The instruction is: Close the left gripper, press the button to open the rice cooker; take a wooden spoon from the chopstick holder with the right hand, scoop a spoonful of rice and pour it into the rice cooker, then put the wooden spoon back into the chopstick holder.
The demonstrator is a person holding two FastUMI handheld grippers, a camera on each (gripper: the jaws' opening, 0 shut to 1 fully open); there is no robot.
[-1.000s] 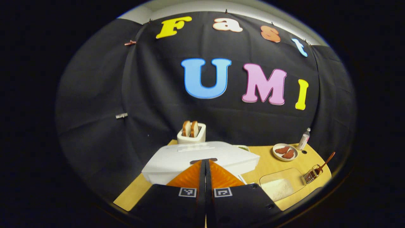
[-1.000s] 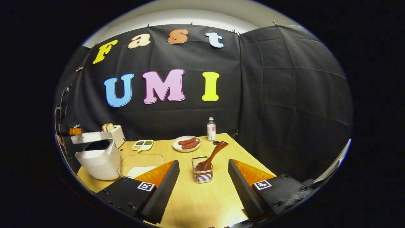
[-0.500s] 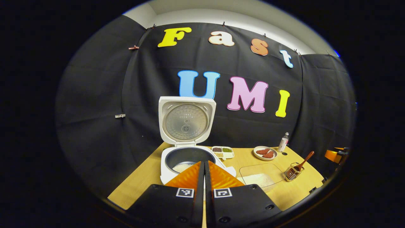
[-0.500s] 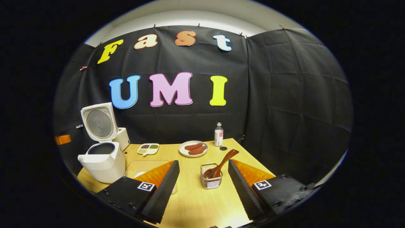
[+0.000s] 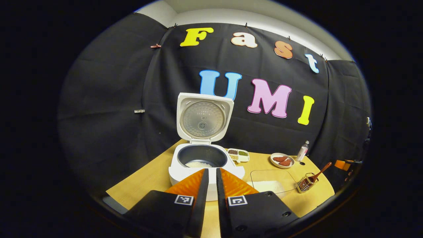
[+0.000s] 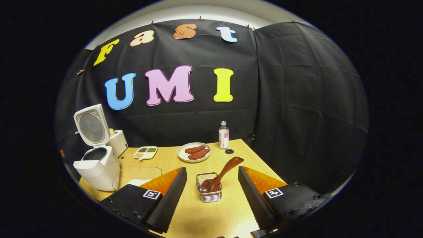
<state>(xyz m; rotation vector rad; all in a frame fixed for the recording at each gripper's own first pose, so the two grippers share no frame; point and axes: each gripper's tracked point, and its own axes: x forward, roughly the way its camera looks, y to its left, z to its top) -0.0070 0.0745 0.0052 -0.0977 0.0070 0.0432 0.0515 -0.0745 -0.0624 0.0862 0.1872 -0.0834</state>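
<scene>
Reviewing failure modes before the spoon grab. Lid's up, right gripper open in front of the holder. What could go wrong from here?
1. The wooden spoon leans tilted in the light wire chopstick holder; a pull along the slant may tip or drag it.
2. The clear rice tray sits close beside the rice cooker; the raised lid could be clipped while pouring.

Black cloth wall (image 6: 297, 99) encloses a pale wooden table (image 6: 211, 211), with a white ceiling strip (image 5: 257, 16) above

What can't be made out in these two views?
- Rice cooker front and button: left gripper view, hidden behind the left tool.
- Toaster: right gripper view, partly behind the cooker's lid.
- Glass tray: near edge covered by the right tool.
</scene>
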